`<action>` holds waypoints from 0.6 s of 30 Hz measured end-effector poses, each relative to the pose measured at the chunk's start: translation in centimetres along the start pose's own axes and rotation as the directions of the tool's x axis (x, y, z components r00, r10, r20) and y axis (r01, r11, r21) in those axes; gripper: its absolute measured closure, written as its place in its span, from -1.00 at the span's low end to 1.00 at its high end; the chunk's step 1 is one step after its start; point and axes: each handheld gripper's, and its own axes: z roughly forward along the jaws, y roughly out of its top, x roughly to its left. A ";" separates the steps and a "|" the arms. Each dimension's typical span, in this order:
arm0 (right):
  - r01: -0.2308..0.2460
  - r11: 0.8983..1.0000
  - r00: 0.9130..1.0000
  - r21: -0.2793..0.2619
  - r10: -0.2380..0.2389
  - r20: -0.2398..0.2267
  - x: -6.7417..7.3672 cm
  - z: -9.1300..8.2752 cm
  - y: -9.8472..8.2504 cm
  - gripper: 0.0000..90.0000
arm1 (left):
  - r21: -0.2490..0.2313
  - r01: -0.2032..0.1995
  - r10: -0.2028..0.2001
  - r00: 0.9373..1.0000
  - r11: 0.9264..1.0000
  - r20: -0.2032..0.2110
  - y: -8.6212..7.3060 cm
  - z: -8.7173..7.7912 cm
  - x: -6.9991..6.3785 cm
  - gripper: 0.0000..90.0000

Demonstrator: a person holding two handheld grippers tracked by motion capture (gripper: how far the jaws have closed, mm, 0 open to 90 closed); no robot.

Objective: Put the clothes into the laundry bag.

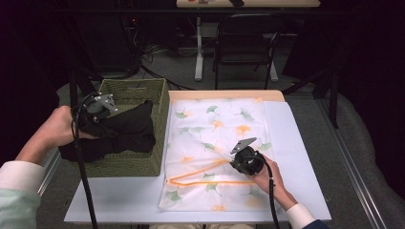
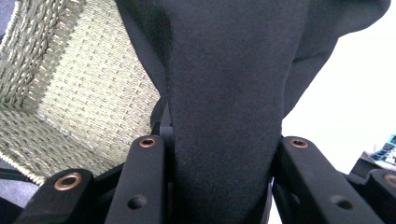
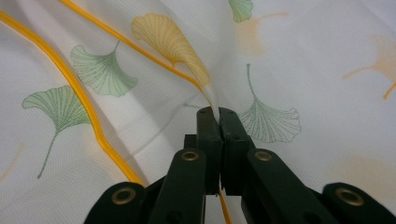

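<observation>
White surface, dim room: mesh bag [image 1: 215, 143] spread flat, black cloth [image 1: 126, 131] over basket [image 1: 160, 102].
Left hand-held gripper [image 1: 112, 125] pinching soft, limp cloth at bunched fold; right hand-held gripper [image 3: 218, 116] pressed together on thin, slippery bag edge by orange zipper [image 3: 84, 100].

One basket [image 1: 160, 102], one black garment [image 1: 126, 131], one leaf-print bag [image 1: 219, 124].

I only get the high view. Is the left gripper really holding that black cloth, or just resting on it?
Observer: Holding it. In the left gripper view, the left gripper has the black cloth squeezed between its jaws.
Operator: What's behind the cloth there?
Observer: The woven basket, close up, with its green weave.
Operator: And what is the right gripper pinching?
Observer: The right gripper is shut on a thin fold of the leaf-print bag, right by its orange trim.
</observation>
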 end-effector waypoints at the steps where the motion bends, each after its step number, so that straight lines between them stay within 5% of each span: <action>1: -0.007 1.000 1.000 0.001 0.007 0.002 0.1 0.0 0.0 0.97 | -0.004 0.010 -0.010 1.000 1.000 -0.002 0.1 -0.1 -0.2 0.46; 17: -0.016 1.000 1.000 -0.004 0.016 -0.005 0.0 0.0 0.0 0.98 | -0.001 0.037 -0.037 0.999 0.999 0.022 1.0 -0.9 -2.2 0.46; 18: -0.016 1.000 1.000 -0.004 0.016 -0.005 0.0 0.0 0.0 0.98 | -0.013 0.050 -0.050 0.998 0.999 0.039 1.6 -1.1 -3.8 0.46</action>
